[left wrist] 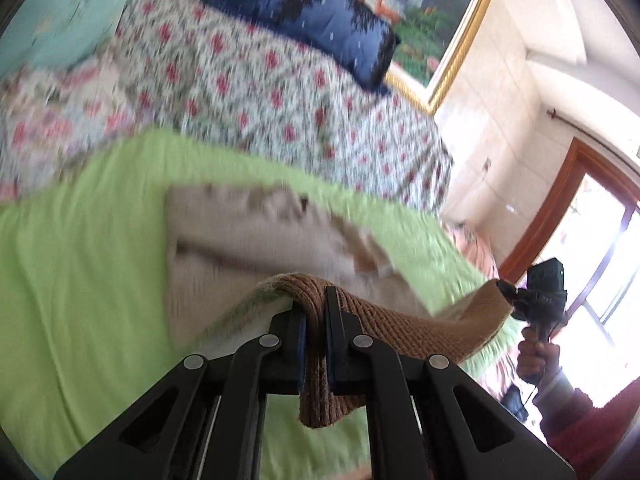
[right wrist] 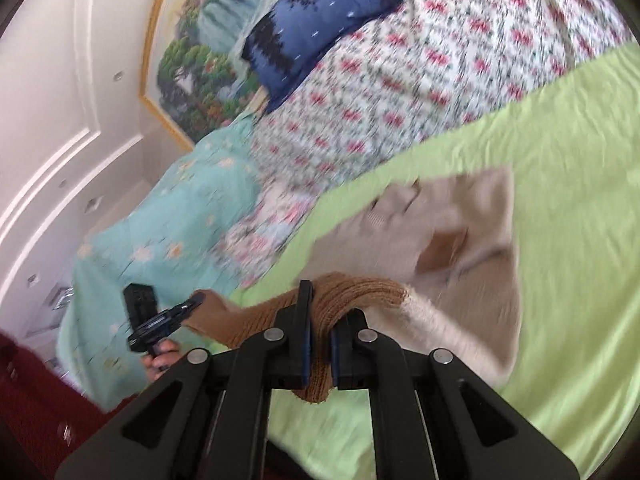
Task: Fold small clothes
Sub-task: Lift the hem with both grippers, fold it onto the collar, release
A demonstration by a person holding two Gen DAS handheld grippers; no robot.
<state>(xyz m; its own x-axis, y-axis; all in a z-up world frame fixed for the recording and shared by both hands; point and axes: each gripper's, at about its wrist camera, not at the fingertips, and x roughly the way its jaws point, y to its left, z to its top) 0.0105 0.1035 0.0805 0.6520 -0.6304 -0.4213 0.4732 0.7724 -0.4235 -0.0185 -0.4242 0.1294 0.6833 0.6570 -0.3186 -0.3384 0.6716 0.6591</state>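
Both tongs, L (left wrist: 316,320) & R (right wrist: 320,316), angled down, clamped on sweater's brown hem (left wrist: 400,328).

Bright daylight, motion blur, fisheye warping

A bed (left wrist: 280,92) spread with a floral quilt and a blue pillow (left wrist: 320,16) is seen ahead of the gripper. A gold-framed painting (right wrist: 192,68) is hung on the pale wall; daylight is admitted through a wood-framed window (left wrist: 592,240).

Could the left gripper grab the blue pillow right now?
Probably not. The left gripper is shut on the brown ribbed hem, and the blue pillow lies across the flowered bedspread.
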